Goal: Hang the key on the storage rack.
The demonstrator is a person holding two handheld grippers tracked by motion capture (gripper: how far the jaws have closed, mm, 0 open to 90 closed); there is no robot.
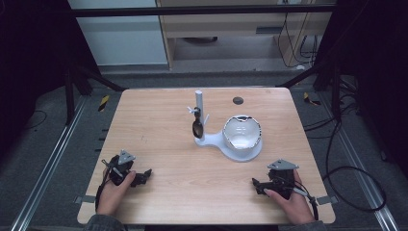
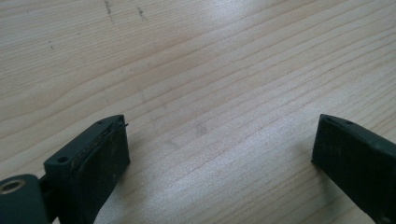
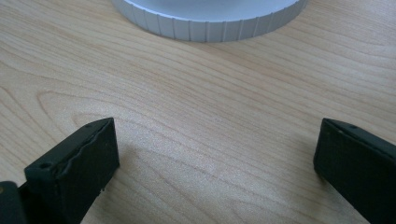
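Black jaws of the right gripper (image 1: 262,185) stand wide apart with nothing between them; it rests low on the wooden table (image 1: 163,144), at lower right of the high view. Up and left of it, near frame centre, sits the white stand (image 1: 211,141), whose round ribbed base (image 3: 205,25) fills the top edge of the right gripper view. A bowl (image 1: 242,132) sits on that base; an upright post (image 1: 198,103) rises at its left with a dark item hanging, too small to identify. The left gripper (image 1: 144,175), lower left, is likewise spread and empty, farther from the stand. Judgement: the right hand has the shorter reach.
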